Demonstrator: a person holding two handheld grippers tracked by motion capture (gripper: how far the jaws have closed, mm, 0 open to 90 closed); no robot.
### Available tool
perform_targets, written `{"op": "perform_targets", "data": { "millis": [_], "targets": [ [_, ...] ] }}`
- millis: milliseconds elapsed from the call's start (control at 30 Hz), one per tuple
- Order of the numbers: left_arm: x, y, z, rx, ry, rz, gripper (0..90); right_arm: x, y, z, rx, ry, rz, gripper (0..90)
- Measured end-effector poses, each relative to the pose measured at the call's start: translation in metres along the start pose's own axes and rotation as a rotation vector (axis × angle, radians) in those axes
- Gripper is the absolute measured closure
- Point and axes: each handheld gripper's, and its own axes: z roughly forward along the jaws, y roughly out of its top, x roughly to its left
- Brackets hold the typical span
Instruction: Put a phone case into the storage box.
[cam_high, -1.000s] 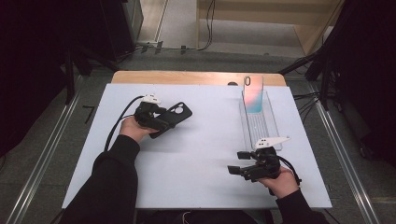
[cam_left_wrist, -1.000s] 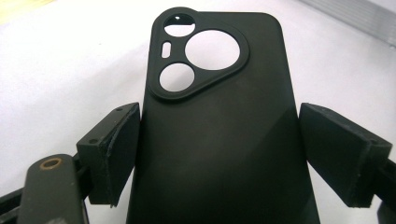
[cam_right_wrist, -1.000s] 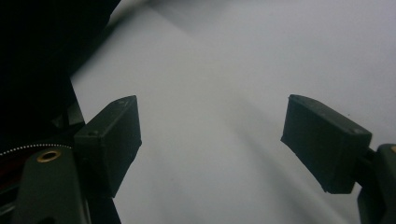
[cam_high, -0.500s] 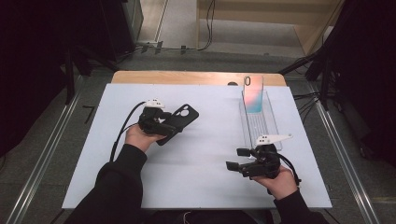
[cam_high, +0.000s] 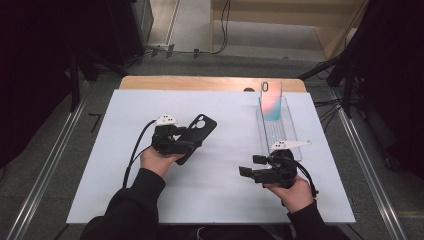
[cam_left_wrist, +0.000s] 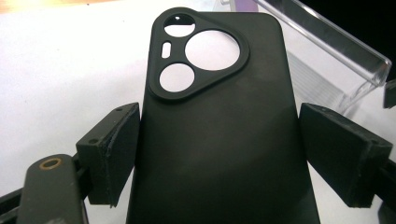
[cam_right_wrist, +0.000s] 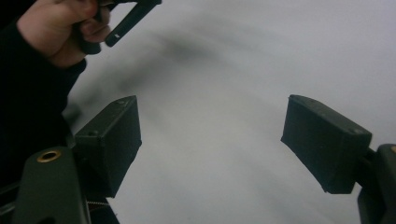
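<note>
A black phone case (cam_high: 201, 128) with a rounded three-cornered camera cut-out sits between the jaws of my left gripper (cam_high: 186, 143), left of the table's middle. In the left gripper view both pads (cam_left_wrist: 114, 149) press on the long edges of the case (cam_left_wrist: 219, 116), and its camera end points away from me. My right gripper (cam_high: 251, 166) hovers low at the near right, jaws pointing left. Its pads (cam_right_wrist: 324, 140) stand wide apart with only white table between them. A phone (cam_high: 271, 101) with a pink-to-teal back stands upright in a clear stand (cam_high: 278, 132) at the back right.
The white mat (cam_high: 225, 195) covers the table; a strip of wooden edge (cam_high: 200, 82) shows at the back. The clear stand (cam_left_wrist: 327, 46) lies just beyond the case to its right. The person's left hand (cam_right_wrist: 56, 28) shows at the right gripper view's top left. Dark floor and metal rails flank the table.
My left gripper has carried the black case to the right and a little nearer to me. The right gripper has hardly moved.
</note>
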Motion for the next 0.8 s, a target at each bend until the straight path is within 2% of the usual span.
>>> {"op": "perform_targets", "data": {
  "millis": [133,233,300,333,633,733,800],
  "targets": [
    [-0.006,-0.003,-0.001,-0.026,-0.001,-0.040,16.2,0.001,0.004,0.001,-0.004,-0.007,0.019,17.6],
    [-0.012,-0.005,0.000,-0.043,0.012,-0.049,16.1,0.004,0.009,0.002,-0.012,0.008,0.036,17.6],
    [-0.015,-0.008,0.001,-0.055,0.019,-0.056,16.1,0.006,0.012,0.003,-0.020,0.042,0.044,17.8],
    [-0.018,-0.009,0.001,-0.062,0.023,-0.065,16.1,0.008,0.014,0.003,-0.022,0.045,0.043,17.8],
    [-0.037,-0.028,0.008,-0.164,0.065,-0.102,16.0,0.011,0.031,0.008,-0.037,0.034,0.067,17.9],
    [-0.041,-0.034,0.009,-0.216,0.050,-0.126,15.9,0.010,0.035,0.009,-0.042,0.038,0.084,17.9],
    [-0.044,-0.037,0.010,-0.240,0.064,-0.121,15.9,0.009,0.037,0.011,-0.043,0.034,0.095,17.9]
  ]
}}
